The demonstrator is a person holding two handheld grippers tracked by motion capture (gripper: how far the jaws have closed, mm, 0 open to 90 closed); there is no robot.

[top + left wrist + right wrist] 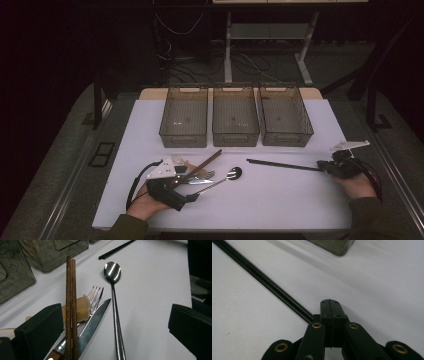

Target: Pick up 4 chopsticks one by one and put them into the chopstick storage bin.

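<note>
So far nothing sorted — three bins sit bare. My right gripper is clamped on the black chopsticks; left gripper gapes over spoon, fork, knife.

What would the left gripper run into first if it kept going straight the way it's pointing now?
Probably the cutlery lying between its open jaws: the brown chopsticks, knife, fork and spoon sit right ahead of the left gripper. Beyond them stand the clear bins, though depth is hard to judge.
</note>
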